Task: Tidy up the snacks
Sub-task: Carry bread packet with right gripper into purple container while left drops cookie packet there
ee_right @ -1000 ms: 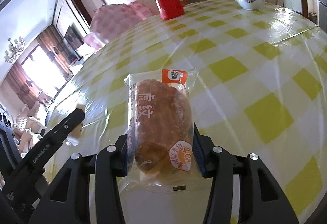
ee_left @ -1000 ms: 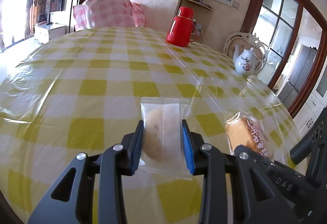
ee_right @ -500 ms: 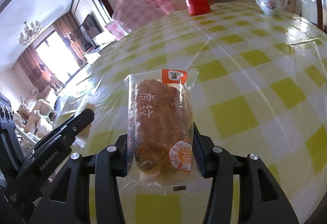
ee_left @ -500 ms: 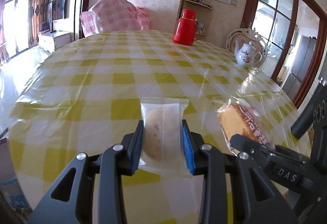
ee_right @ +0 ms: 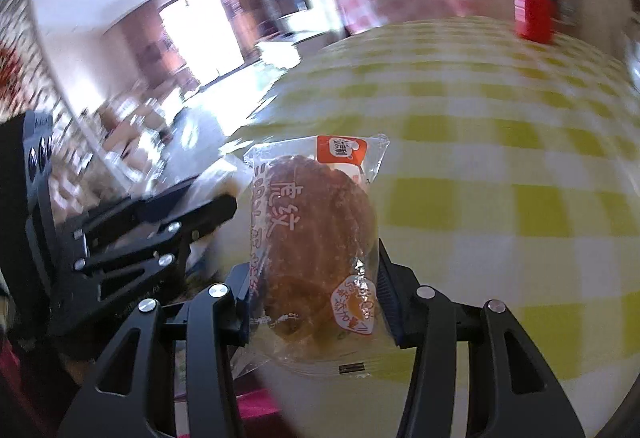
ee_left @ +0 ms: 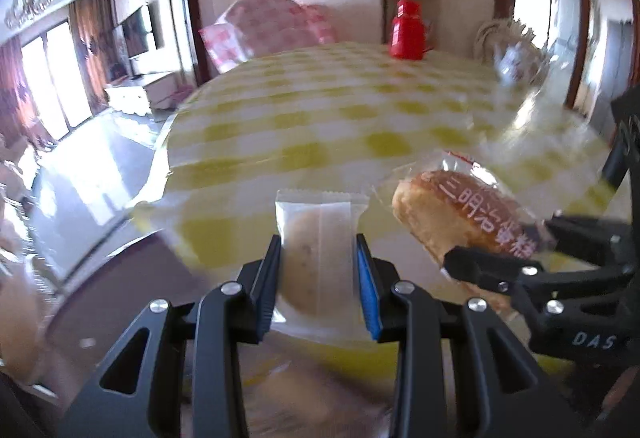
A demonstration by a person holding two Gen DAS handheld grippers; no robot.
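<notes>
My left gripper (ee_left: 318, 280) is shut on a small white-wrapped cookie packet (ee_left: 320, 258), held in the air off the near edge of the yellow checked table (ee_left: 320, 110). My right gripper (ee_right: 316, 286) is shut on a clear-wrapped brown bread packet (ee_right: 316, 238) with an orange label. That bread packet (ee_left: 460, 218) also shows in the left wrist view, just right of the cookie, between the right gripper's fingers (ee_left: 480, 268). The left gripper (ee_right: 160, 230) shows at the left of the right wrist view. Both views are blurred.
A red thermos (ee_left: 408, 30) and a white teapot (ee_left: 516, 62) stand at the table's far side. A pink checked chair back (ee_left: 268, 26) rises behind the table. The floor (ee_left: 92, 190) lies to the left, below the table edge.
Both grippers have pulled back and up from the table with their packets still held. The table edge and floor now show, and the grippers are closer together.
</notes>
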